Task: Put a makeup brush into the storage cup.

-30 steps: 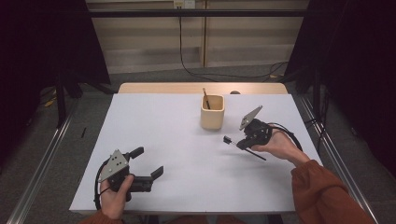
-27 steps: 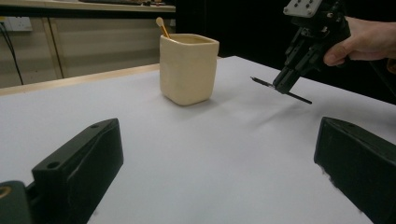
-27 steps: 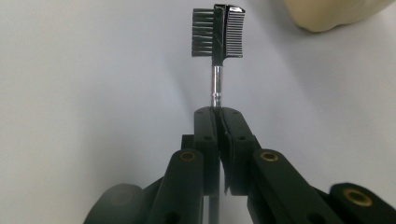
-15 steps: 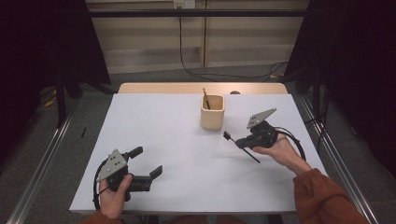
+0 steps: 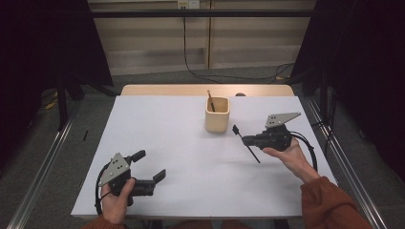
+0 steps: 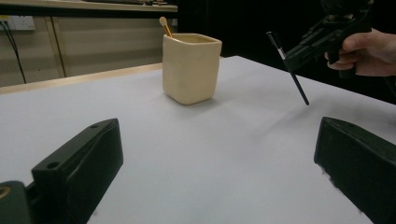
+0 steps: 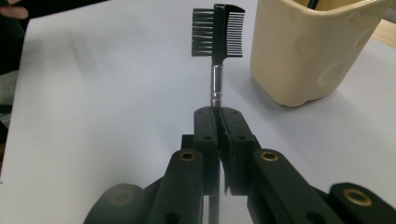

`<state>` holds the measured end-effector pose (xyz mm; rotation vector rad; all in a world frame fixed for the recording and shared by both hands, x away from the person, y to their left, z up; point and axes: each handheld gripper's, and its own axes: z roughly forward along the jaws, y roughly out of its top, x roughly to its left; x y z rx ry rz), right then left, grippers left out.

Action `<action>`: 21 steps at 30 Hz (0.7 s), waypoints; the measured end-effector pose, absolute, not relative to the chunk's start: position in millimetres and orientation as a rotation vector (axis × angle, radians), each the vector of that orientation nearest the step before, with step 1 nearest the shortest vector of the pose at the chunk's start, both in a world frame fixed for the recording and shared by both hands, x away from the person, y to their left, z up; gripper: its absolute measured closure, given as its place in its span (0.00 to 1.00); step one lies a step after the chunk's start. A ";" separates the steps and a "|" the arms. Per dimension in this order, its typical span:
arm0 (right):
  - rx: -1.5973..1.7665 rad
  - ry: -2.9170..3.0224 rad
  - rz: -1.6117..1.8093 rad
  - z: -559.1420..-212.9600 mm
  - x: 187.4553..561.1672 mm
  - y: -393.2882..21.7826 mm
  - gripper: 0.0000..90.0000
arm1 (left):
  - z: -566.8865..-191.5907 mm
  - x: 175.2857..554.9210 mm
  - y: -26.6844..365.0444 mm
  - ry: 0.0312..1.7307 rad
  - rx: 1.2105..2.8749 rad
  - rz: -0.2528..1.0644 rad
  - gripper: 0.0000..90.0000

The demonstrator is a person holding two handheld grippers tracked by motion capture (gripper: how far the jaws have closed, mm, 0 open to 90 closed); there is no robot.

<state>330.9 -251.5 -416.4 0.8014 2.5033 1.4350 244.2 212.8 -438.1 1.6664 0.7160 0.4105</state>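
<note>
The right gripper [image 7: 217, 114] has its two black jaws pressed together on the thin handle of a brow brush [image 7: 218, 37], a small black tool with bristles on one side of its head and comb teeth on the other; in the right gripper view the head stands upright at the top centre of the frame, above the silver ferrule that rises from the clamped jaws. In the high view this gripper [image 5: 246, 140] sits right of centre, held off the table in the person's right hand [image 5: 285, 153], with the brush [image 5: 249, 148] slanting down toward the lower right. Just left of it, in the upper middle of that frame, stands a cream cup [image 5: 217, 114] with a wooden stick [image 5: 210, 99] leaning inside. The left gripper [image 5: 152, 167] lies in the lower left of the high view, its jaws spread wide with nothing between them, resting on the white table [image 5: 157, 129]. In the left gripper view the cup [image 6: 190, 67] appears at the upper centre.
</note>
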 end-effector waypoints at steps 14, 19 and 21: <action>0.802 2.341 1.596 -404.6 325.4 -262.1 0.95 | -438.6 244.4 215.5 0.731 1.668 0.417 0.02; 0.817 2.278 1.636 -401.4 325.0 -268.4 0.95 | -438.5 244.3 216.2 0.734 1.667 0.420 0.02; 0.832 2.258 1.681 -400.7 325.0 -270.4 0.95 | -438.2 243.7 216.7 0.735 1.661 0.420 0.02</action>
